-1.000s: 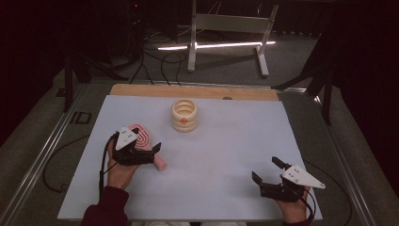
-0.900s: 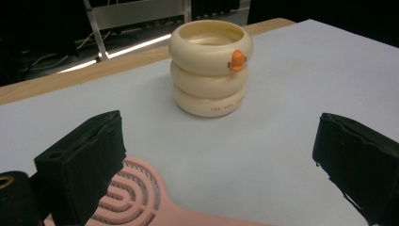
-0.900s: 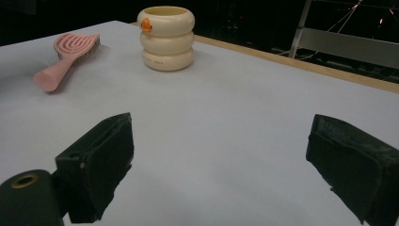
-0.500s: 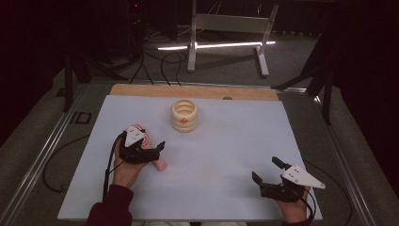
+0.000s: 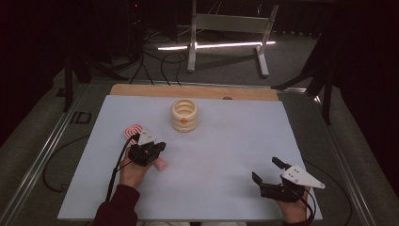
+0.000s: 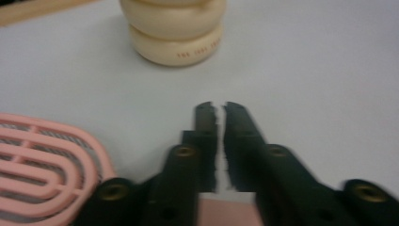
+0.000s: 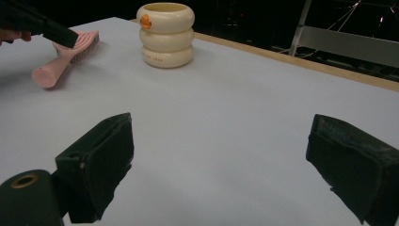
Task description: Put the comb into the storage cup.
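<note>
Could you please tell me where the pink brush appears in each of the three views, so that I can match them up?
High view: the pink brush lies left of centre on the table, partly under the left gripper.
Left gripper view: its ribbed head fills the lower left corner, beside the shut jaws.
Right gripper view: it lies at upper left, handle end nearest.
Shared landmark: the cream ringed cup.

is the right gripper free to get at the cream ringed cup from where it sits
Probably yes: the right gripper has open jaws, and bare table lies between it and the cream ringed cup. It is a long reach, though.
</note>
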`<state>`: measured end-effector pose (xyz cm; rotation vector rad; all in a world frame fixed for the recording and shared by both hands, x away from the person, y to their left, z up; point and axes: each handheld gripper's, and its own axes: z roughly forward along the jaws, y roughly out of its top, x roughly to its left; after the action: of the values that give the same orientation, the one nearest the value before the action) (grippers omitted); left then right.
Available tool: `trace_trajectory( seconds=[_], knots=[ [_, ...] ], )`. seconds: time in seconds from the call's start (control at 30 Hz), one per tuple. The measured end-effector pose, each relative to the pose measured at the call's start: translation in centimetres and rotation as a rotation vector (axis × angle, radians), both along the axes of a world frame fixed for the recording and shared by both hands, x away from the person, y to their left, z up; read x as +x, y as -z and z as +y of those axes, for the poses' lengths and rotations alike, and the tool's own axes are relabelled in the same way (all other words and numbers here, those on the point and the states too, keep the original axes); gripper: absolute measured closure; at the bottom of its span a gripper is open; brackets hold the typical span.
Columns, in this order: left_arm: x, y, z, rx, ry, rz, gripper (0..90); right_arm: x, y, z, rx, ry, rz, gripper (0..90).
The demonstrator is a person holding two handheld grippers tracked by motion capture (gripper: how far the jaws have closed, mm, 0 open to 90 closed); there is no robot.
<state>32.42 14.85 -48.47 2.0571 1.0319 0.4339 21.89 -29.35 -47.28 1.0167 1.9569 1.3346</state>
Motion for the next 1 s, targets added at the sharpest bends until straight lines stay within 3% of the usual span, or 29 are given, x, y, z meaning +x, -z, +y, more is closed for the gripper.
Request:
trace_trajectory(
  seconds=[0.23, 0.43, 1.0],
  knots=[
    [0.1, 0.9, -0.8, 0.031, 0.028, 0.062, 90.0, 0.0, 0.0, 0.0, -0.001, -0.001, 0.001, 7.7],
    [0.2, 1.9, -0.9, 0.066, 0.023, 0.106, 90.0, 0.0, 0.0, 0.0, -0.002, -0.002, 0.001, 7.7],
    [-1.0, 1.9, 1.2, 0.083, -0.008, 0.144, 90.0, 0.0, 0.1, 0.1, -0.002, -0.003, 0.005, 7.7]
  ],
)
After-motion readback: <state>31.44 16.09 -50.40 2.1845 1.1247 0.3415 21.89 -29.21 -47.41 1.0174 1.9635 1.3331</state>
